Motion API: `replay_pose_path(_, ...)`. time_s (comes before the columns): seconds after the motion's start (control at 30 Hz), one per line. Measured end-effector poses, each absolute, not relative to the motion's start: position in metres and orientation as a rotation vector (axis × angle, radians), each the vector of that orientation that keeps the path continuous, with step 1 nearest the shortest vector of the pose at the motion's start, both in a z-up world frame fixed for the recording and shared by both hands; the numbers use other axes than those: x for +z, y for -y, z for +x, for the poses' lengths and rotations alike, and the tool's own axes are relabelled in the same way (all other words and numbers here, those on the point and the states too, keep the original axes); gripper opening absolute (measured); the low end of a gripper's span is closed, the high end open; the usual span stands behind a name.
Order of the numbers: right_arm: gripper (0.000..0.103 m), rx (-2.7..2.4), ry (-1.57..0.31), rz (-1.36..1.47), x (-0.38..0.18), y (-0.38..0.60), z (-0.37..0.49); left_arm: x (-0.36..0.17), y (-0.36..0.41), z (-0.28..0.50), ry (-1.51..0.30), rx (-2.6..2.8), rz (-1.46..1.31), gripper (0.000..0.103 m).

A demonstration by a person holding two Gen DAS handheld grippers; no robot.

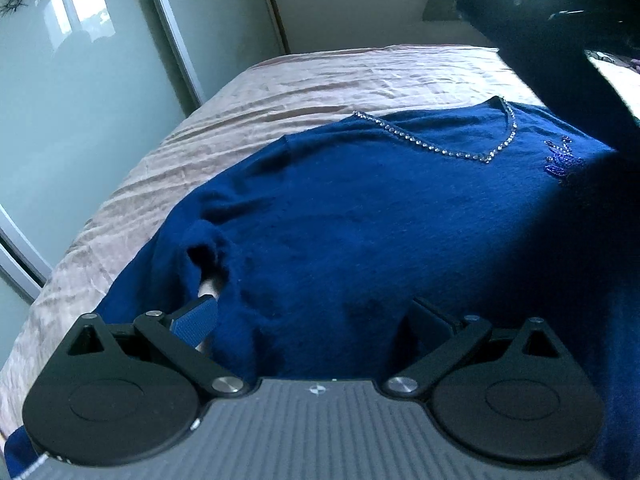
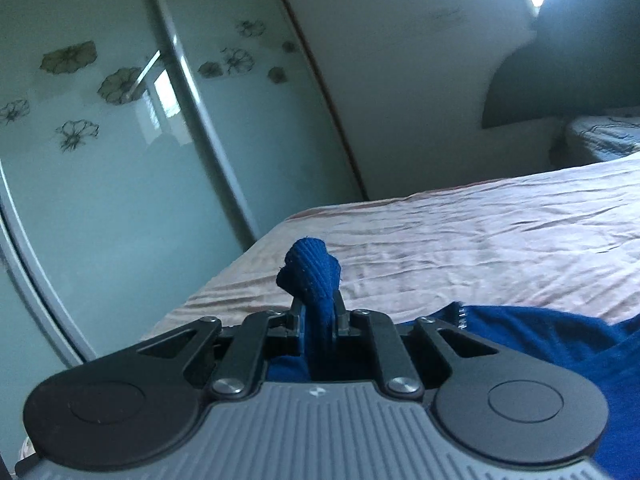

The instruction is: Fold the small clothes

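Observation:
A dark blue sweater [image 1: 360, 220] with a rhinestone V neckline [image 1: 460, 152] lies spread on the bed. My left gripper [image 1: 316, 316] is open wide low over its near part, and blue fabric bulges up between the two far-apart fingers. The left finger's blue pad [image 1: 194, 320] sits by a rumpled fold at the sweater's edge. My right gripper [image 2: 318, 312] is shut on a ribbed blue end of the sweater [image 2: 310, 272], which sticks up past the fingertips. More of the sweater [image 2: 540, 332] lies at lower right in that view.
The bed's wrinkled pinkish cover [image 1: 320, 80] [image 2: 480, 240] stretches beyond the sweater. Pale green sliding doors with flower prints [image 1: 80, 100] [image 2: 120, 140] stand to the left. A dark blurred shape [image 1: 560, 60] crosses the left view's upper right. Patterned bedding [image 2: 604, 136] lies at far right.

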State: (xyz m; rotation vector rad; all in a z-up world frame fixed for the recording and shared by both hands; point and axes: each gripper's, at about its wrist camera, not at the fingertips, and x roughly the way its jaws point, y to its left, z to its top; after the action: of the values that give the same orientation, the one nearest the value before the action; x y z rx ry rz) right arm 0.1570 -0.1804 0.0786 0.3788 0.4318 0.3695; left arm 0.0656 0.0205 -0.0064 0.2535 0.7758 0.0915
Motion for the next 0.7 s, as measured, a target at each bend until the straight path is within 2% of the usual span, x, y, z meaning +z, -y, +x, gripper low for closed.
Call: replay_pose_path(0.7, 0.011, 0.457, -0.528, 0.333, 0.052, 0.114, 0.189, 0.008, -0.045, 0.044, -0.748, 0.111, 0.235, 0.103)
